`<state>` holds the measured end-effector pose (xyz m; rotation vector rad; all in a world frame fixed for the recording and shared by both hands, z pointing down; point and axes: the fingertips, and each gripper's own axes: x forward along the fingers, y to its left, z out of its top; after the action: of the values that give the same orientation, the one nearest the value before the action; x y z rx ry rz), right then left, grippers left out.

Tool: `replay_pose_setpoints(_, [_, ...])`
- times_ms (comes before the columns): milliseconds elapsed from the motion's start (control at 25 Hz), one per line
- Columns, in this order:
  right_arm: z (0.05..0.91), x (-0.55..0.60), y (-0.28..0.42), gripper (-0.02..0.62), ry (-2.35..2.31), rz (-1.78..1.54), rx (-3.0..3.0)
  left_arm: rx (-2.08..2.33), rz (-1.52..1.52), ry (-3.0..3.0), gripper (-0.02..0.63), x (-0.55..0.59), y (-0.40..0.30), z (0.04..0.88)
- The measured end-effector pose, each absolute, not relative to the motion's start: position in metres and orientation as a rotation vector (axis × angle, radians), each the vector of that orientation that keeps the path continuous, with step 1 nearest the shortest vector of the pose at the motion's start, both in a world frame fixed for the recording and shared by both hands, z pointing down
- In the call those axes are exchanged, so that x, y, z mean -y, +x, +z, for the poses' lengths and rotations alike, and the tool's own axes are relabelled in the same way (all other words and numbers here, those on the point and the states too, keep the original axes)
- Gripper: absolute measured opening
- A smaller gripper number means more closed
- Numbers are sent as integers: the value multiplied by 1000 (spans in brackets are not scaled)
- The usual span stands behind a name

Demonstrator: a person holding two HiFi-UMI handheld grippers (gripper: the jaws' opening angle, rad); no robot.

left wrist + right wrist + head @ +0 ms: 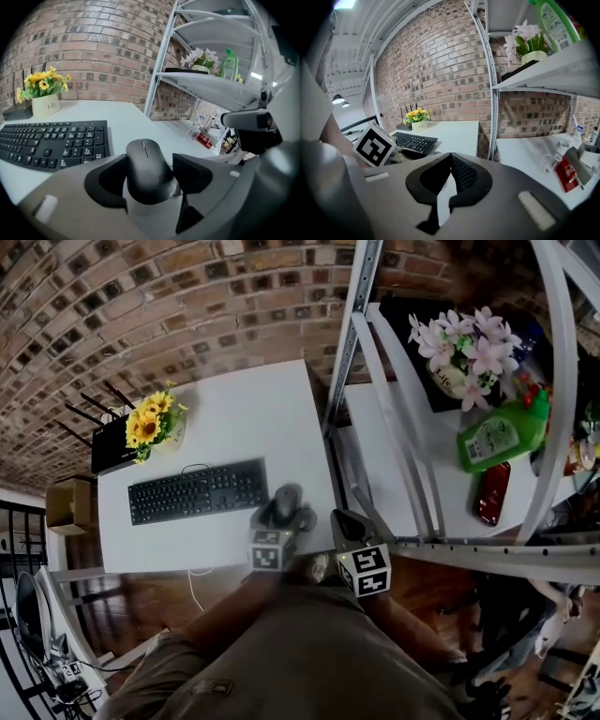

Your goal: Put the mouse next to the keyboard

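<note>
The left hand-held gripper [149,160] has its jaws closed against the two sides of the mouse [147,171], which sits lengthwise between them with its wheel end pointing away from the hand-held gripper. Just to the left of that gripper lies the keyboard [51,143], its number-pad end close to the mouse on the white worktop [126,117]. Whether the mouse already rests on the worktop or hangs just above it cannot be told. The right hand-held gripper [450,159], off to the right of the left one, has its jaws together with nothing between them. The task looks nearly done: the mouse is already beside the keyboard, and what seems left is to set it down, if needed, and let go
</note>
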<state>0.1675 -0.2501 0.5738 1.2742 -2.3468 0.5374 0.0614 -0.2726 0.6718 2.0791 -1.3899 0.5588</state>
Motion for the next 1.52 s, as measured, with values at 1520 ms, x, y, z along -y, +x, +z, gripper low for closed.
replay_pose_setpoints(1520, [569,250,157,14,1302,524,2327,1322,539,2149,298,271,59,668])
